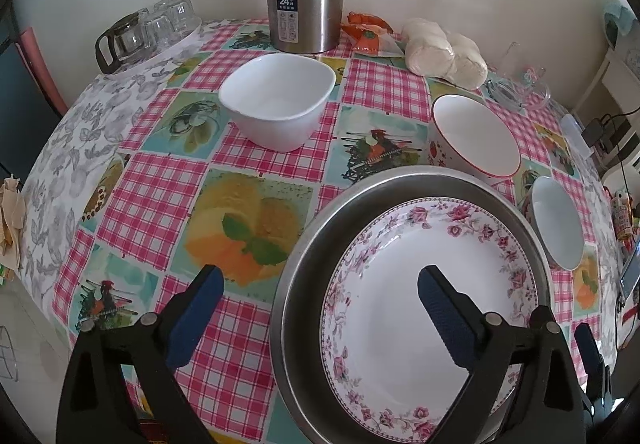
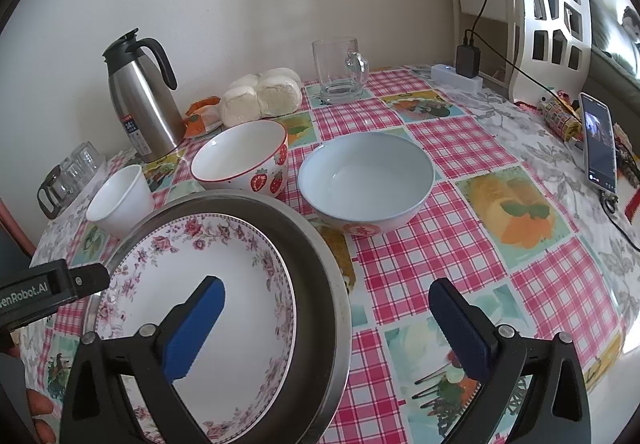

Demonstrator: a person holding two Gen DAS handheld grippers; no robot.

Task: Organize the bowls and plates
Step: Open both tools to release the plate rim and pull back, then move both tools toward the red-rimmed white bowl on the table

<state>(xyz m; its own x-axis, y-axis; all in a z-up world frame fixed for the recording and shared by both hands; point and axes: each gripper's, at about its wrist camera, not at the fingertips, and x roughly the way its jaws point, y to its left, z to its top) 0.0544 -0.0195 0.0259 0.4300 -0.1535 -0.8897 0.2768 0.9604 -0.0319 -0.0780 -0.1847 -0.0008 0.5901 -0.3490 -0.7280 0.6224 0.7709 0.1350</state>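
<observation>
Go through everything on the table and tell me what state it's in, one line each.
Floral plate: lying inside the metal pan.
Square bowl: upright, empty.
Strawberry bowl: upright, empty.
Blue bowl: upright, empty.
Glass mug: upright, empty.
Flask: upright, lid on.
Left gripper: open, holding nothing.
Right gripper: open, holding nothing.

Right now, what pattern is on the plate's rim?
Pink flowers on the plate; left wrist view.

Both wrist cameras look steeply down, close over the table from opposite sides, sharing the floral plate [image 1: 404, 280] [image 2: 168, 284].
</observation>
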